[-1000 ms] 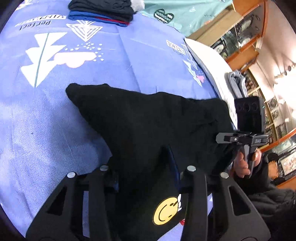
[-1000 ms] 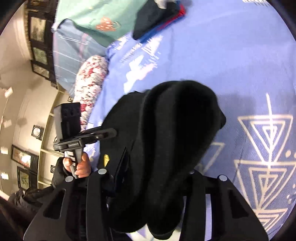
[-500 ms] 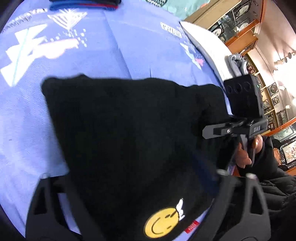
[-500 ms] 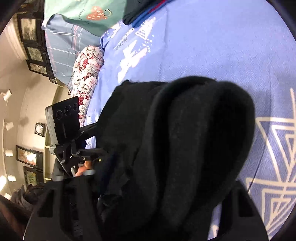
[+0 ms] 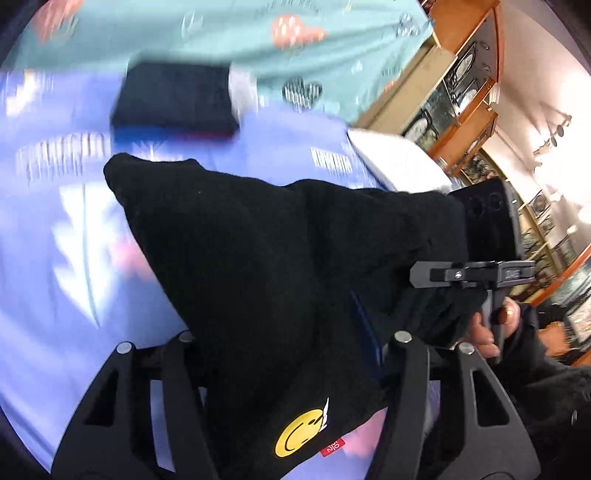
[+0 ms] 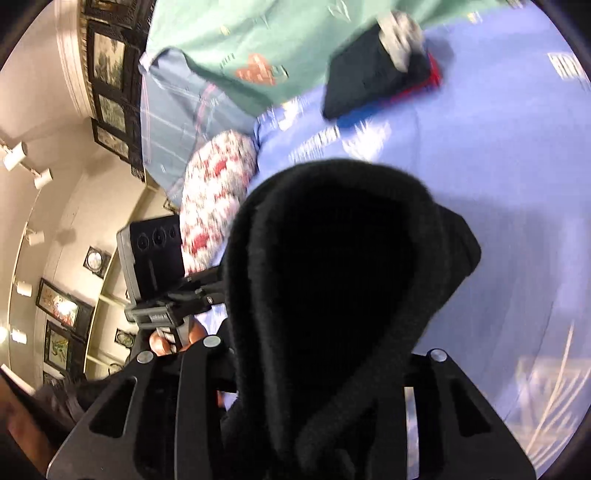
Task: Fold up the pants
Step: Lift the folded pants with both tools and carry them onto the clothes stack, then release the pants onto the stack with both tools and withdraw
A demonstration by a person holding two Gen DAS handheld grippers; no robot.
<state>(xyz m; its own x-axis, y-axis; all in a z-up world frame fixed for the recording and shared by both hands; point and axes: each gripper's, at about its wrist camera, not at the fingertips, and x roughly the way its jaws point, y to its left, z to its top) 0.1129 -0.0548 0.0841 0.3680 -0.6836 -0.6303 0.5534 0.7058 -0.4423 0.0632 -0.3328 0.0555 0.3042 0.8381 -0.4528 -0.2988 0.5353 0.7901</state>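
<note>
The black pants (image 5: 266,251), with a yellow smiley patch (image 5: 299,432), hang folded between both grippers above the blue printed bedsheet (image 5: 48,258). My left gripper (image 5: 291,354) is shut on the pants' near edge. My right gripper (image 6: 321,369) is shut on the other end, where the pants (image 6: 325,280) bulge up in a thick fold and hide the fingertips. The right gripper also shows in the left wrist view (image 5: 476,275), and the left gripper in the right wrist view (image 6: 173,314).
A stack of folded dark clothes (image 5: 173,99) lies further back on the sheet, next to a teal blanket (image 5: 221,33). A floral pillow (image 6: 218,192) lies at the bed's left side. Wooden display shelves (image 5: 476,88) stand to the right.
Both grippers have lifted and tilted up with the pants still held. The folded stack and teal blanket have come further into view, with motion blur.
</note>
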